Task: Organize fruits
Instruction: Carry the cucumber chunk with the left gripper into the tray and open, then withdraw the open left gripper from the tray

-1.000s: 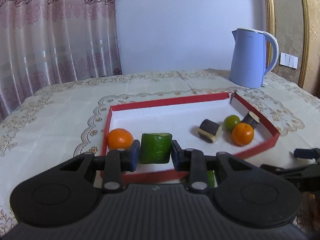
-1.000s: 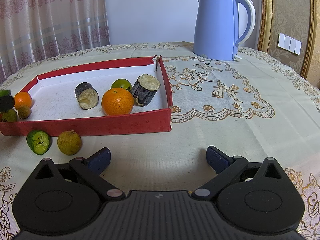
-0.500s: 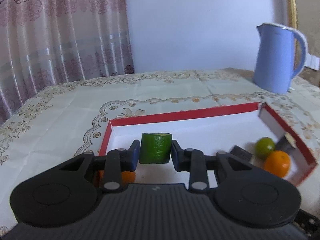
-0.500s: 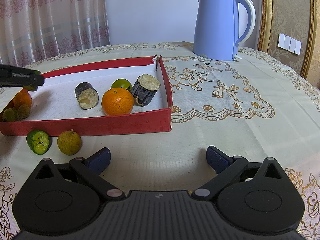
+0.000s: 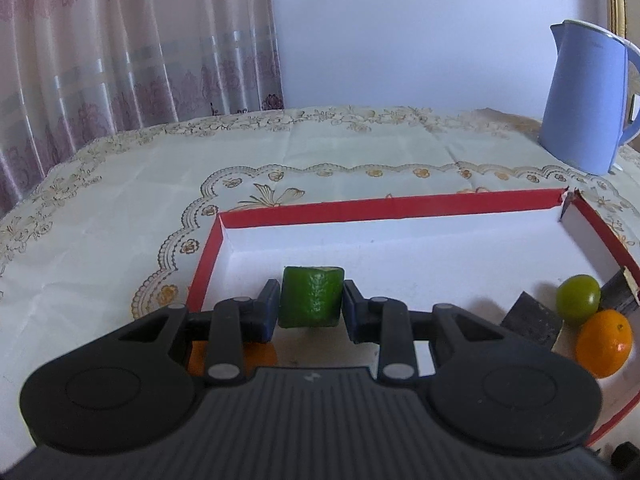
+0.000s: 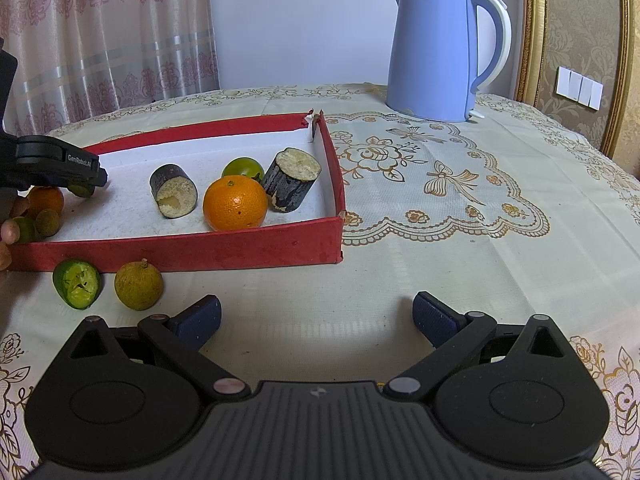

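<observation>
My left gripper (image 5: 311, 307) is shut on a green cut fruit piece (image 5: 311, 297), held just above the white floor of the red-walled tray (image 5: 384, 204) near its left end. From the right wrist view the same gripper (image 6: 86, 184) hangs over the tray's (image 6: 176, 249) left part, the green piece mostly hidden. Inside the tray lie an orange (image 6: 235, 203), a green lime (image 6: 242, 167) and two dark cut stalk pieces (image 6: 174, 191) (image 6: 292, 179). My right gripper (image 6: 316, 318) stands open above bare tablecloth in front of the tray.
A blue kettle (image 6: 438, 50) stands at the back right of the table. Outside the tray's front wall lie a cut green half (image 6: 77, 283) and a brownish round fruit (image 6: 138, 285). Another orange (image 6: 46, 201) and small fruits sit at the tray's left end, beside a hand (image 6: 10, 232).
My left gripper has carried the green piece forward over the tray's front wall and slightly down into the tray's left end. The right gripper has stayed where it was.
</observation>
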Available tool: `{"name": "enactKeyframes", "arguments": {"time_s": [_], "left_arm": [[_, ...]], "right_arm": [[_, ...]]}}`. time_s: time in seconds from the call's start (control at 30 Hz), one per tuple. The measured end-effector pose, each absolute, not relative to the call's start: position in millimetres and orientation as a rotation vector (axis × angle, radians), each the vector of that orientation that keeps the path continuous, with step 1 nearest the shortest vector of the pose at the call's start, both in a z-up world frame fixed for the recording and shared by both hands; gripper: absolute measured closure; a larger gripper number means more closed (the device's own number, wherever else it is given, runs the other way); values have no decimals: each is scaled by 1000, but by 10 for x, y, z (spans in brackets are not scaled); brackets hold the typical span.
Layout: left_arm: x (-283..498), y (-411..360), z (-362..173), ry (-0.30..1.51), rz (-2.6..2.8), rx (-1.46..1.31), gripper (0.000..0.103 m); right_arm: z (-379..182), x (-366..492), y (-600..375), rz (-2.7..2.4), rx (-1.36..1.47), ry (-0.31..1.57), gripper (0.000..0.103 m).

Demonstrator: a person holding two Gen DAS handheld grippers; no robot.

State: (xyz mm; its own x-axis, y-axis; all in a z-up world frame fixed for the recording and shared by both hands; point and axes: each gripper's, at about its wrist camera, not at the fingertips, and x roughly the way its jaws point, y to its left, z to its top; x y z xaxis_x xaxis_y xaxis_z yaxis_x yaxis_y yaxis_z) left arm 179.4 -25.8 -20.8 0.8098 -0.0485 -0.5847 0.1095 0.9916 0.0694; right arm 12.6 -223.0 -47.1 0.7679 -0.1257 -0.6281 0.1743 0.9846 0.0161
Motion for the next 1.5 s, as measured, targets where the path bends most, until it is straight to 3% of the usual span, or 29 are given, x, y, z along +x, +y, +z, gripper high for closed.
{"name": "enactKeyframes", "arguments": {"time_s": [0.33,0.4,0.53,0.63,0.77,0.8,1.07,1.27,1.5], "left_arm": [[1795,-331,-259,602,-66,157,71],[1784,-318,-252,599,-73,148,60],[1750,-315,-241,596,-97,142,55],[1682,-344,-231,574,-116,160,45],[1544,-377,-208,508,-94,190,17],[1524,-373,-202,494,-81,194,15],[1344,-142,-96,441,-12,124,14],[873,47,-30,394,-49,74,2],[554,81,-85,451,-86,82,0]], "right_arm": [[-472,127,-2231,-163,75,676,0],[-472,127,-2231,-163,75,676,0],[-472,127,-2232,-162,75,676,0],[-472,127,-2232,-162,75,676,0],[-472,126,-2232,-162,75,676,0],[-472,127,-2232,-162,76,676,0],[-472,127,-2233,-162,76,676,0],[-473,128,-2233,-162,76,676,0],[-475,129,-2233,-162,76,676,0]]}}
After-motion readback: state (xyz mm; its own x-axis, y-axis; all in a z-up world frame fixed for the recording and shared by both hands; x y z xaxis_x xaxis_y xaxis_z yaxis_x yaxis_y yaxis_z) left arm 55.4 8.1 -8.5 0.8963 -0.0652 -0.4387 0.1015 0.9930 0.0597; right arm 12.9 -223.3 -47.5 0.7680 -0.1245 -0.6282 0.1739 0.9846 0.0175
